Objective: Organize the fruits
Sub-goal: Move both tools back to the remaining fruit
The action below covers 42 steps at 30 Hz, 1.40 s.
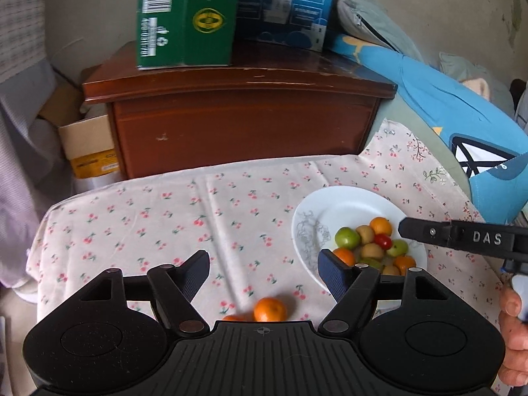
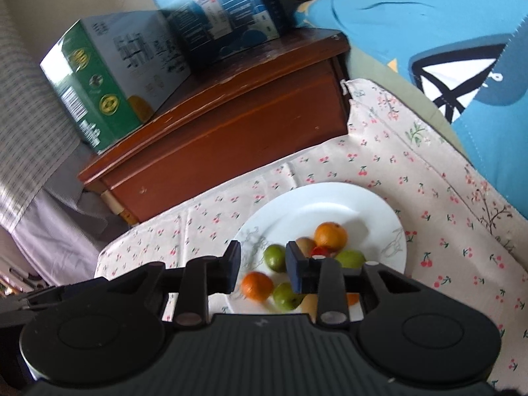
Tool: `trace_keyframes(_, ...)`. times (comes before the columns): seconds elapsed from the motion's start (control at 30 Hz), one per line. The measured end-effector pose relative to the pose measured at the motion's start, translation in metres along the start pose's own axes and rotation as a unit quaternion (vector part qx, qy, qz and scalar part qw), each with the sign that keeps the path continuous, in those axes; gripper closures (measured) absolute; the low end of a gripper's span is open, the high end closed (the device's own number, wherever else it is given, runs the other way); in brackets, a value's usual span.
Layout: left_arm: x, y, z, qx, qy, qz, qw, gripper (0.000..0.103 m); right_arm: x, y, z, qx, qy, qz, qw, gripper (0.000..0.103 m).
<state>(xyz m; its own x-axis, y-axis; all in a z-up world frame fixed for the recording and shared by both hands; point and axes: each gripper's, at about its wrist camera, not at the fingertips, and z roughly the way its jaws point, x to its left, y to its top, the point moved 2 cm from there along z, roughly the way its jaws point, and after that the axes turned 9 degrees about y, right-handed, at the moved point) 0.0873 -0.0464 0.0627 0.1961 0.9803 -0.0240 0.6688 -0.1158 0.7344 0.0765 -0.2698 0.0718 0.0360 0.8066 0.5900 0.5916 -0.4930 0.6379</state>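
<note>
I am judging the job as mostly done: most of the fruit is already sitting heaped on the plate (image 1: 316, 204), toward its near side, while one orange (image 1: 270, 309) is still lying loose on the cloth (image 1: 148, 217) near the table's front edge, just beside the plate, with a second orange thing (image 1: 234, 317) peeking out beside it, mostly hidden by my left gripper's body. I am holding my left gripper (image 1: 264, 272) wide and empty above the cloth, its blue pads well apart, the loose orange showing between and below them. I am hovering my right gripper (image 2: 263, 264) over the plate with its jaws set narrow and nothing pinched between them; a green fruit (image 2: 275, 257) is showing through the gap, lying on the plate beneath. What is left, as I am reading it, is carrying the stray orange, and whatever lies next to it, onto the plate. The plate is looking like smooth white glazed ware, round, with a faint grey pattern on its rim. The pile is mixing glossy round oranges, smooth green fruits, duller brownish ones and one shiny little red fruit (image 1: 382, 240). The cloth is thin, creased cotton printed with small cherries, draping over the table's edges.
</note>
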Motion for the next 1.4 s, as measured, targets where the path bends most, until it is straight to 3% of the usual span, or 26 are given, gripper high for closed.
trace_keyframes(0.33,0.015,-0.018,-0.012,0.014,0.017,-0.011,0.9997,0.021,0.018,-0.031,-0.012,0.019,0.019,-0.008,1.0,0.071)
trace_keyframes(0.7,0.038,-0.047,-0.011,0.044,0.035,-0.029,0.998,0.02,0.035,-0.071,-0.006,0.062,0.036,-0.02,0.997,0.072)
trace_keyframes(1.0,0.042,-0.069,0.001,0.06,0.04,-0.003,0.9974,0.021,0.045,-0.098,0.016,0.101,0.046,-0.04,0.993,0.072)
trace_keyframes(1.4,0.035,-0.081,0.008,0.063,0.032,0.032,0.997,0.021,0.045,-0.105,0.041,0.109,0.032,-0.044,0.993,0.072)
